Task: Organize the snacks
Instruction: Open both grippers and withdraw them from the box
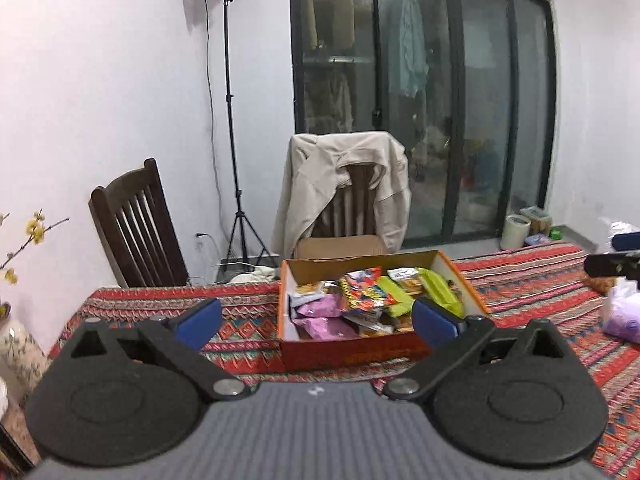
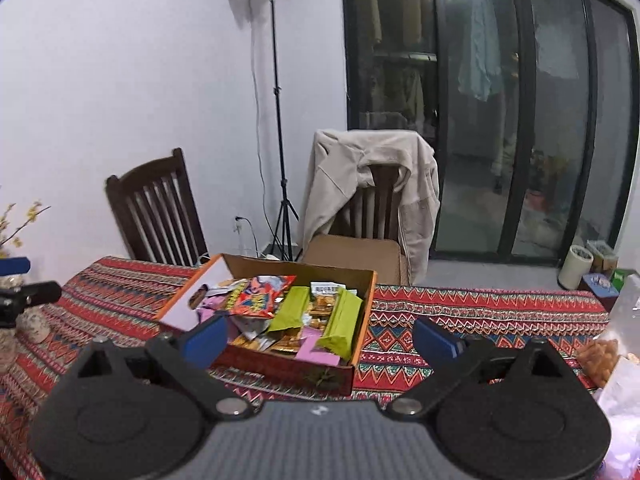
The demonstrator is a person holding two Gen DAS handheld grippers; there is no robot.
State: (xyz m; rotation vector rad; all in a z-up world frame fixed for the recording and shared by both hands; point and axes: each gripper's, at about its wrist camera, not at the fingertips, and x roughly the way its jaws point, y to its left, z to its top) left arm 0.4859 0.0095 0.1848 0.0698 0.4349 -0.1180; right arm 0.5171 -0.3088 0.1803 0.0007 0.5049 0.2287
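Both tongs are spread wide with nothing in them. The left gripper (image 1: 316,318) hangs over the patterned tablecloth (image 1: 248,320), blue pads (image 1: 199,322) either side of the cardboard box (image 1: 352,350) sitting mid-frame. The snacks (image 1: 368,300) are all piled inside that box: green packs, pink ones, a red bag on top. The right gripper (image 2: 316,338) has the same box (image 2: 280,368) just left of center, snacks (image 2: 296,308) in it. A jacket-draped chair (image 2: 372,184) stands behind the table.
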